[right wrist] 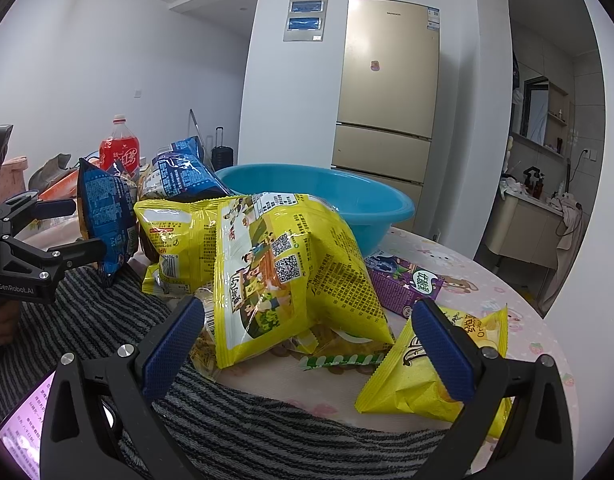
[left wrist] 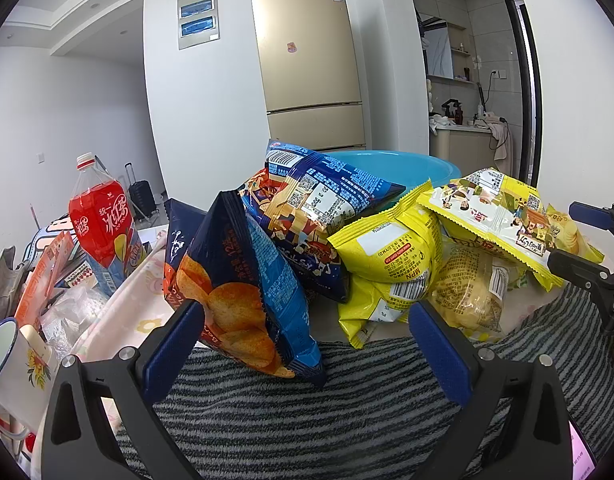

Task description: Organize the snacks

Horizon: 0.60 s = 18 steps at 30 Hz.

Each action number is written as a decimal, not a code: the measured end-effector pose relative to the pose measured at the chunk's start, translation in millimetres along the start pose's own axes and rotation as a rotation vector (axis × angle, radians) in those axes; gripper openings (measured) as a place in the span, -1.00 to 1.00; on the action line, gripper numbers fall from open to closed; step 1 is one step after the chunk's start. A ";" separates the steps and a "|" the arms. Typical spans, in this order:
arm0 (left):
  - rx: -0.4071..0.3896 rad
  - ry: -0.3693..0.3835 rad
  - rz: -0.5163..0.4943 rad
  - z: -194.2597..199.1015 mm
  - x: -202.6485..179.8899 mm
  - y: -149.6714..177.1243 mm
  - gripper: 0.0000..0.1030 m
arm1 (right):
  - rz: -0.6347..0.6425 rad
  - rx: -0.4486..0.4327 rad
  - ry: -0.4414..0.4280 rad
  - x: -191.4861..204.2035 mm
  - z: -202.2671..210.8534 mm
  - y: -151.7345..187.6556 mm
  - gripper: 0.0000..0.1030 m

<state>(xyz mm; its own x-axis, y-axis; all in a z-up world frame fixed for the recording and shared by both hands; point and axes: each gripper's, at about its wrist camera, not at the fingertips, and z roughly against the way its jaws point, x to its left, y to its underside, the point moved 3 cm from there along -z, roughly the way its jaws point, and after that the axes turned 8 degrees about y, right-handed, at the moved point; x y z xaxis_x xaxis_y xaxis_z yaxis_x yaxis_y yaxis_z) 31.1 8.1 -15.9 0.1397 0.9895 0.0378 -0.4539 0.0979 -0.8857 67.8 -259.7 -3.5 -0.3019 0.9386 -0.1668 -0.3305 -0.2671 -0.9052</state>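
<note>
A heap of snack bags lies on the table before a blue basin [left wrist: 423,168] [right wrist: 347,196]. In the left wrist view my left gripper [left wrist: 307,320] is open, its jaws around the lower end of a dark blue chip bag [left wrist: 243,280], not touching it. More blue bags [left wrist: 319,200] and yellow bags [left wrist: 391,252] lie behind. In the right wrist view my right gripper [right wrist: 309,324] is open and empty, just before a large yellow bag [right wrist: 291,272]. A small yellow bag [right wrist: 427,376] lies by its right finger [right wrist: 443,352].
A red drink bottle [left wrist: 103,220] [right wrist: 121,152], a mug [left wrist: 15,360] and clutter stand at the left. A purple box [right wrist: 407,284] lies right of the heap. A striped grey cloth [left wrist: 327,412] covers the near table edge. A fridge [right wrist: 391,84] stands behind.
</note>
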 end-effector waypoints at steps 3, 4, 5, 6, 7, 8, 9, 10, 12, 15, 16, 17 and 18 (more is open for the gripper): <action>-0.001 0.000 0.000 0.1 0.0 0.0 1.00 | 0.001 0.002 0.000 -0.2 -0.4 0.3 1.00; -0.002 -0.002 0.000 0.8 0.1 0.1 1.00 | 0.003 0.006 -0.001 0.2 -1.3 0.3 1.00; -0.002 -0.002 0.001 0.3 0.3 -0.1 1.00 | 0.005 0.009 -0.001 0.5 -1.9 0.4 1.00; -0.004 -0.005 0.005 0.7 1.7 -0.5 1.00 | 0.007 0.011 -0.001 0.8 -2.7 0.5 1.00; -0.007 -0.012 0.020 2.1 5.2 -1.6 1.00 | 0.009 0.012 -0.001 1.2 -3.0 0.5 1.00; -0.008 -0.017 0.036 2.8 9.0 -2.5 1.00 | 0.010 0.011 0.000 1.3 -2.9 0.5 1.00; -0.005 -0.023 0.059 2.8 14.6 -3.8 1.00 | 0.010 0.011 0.000 1.2 -2.9 0.7 1.00; 0.005 -0.028 0.092 1.4 21.7 -5.4 1.00 | 0.008 0.012 -0.001 1.5 -3.1 0.6 1.00; 0.050 -0.028 0.167 -6.8 37.6 -8.2 1.00 | 0.007 0.015 -0.001 1.8 -3.7 0.3 1.00; 0.150 -0.027 0.260 -27.0 57.3 -9.2 1.00 | 0.007 0.012 0.000 2.1 -3.4 0.1 1.00; 0.161 -0.027 0.262 -30.5 59.2 -10.3 1.00 | 0.007 0.012 0.000 2.2 -3.5 0.2 1.00; 0.165 -0.035 0.257 -33.6 61.1 -12.3 1.00 | 0.007 0.012 0.000 2.2 -3.4 0.4 1.00; 0.168 -0.050 0.248 -37.1 63.6 -14.4 1.00 | 0.007 0.012 0.000 2.2 -3.3 0.4 1.00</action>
<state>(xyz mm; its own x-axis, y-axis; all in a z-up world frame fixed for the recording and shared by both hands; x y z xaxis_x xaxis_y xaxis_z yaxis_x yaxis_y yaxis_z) 79.1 65.7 -18.0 -0.0353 0.9891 -0.1431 -0.6082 -0.1349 -0.7822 70.0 -257.1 -5.6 -0.3045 0.9367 -0.1727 -0.3388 -0.2759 -0.8995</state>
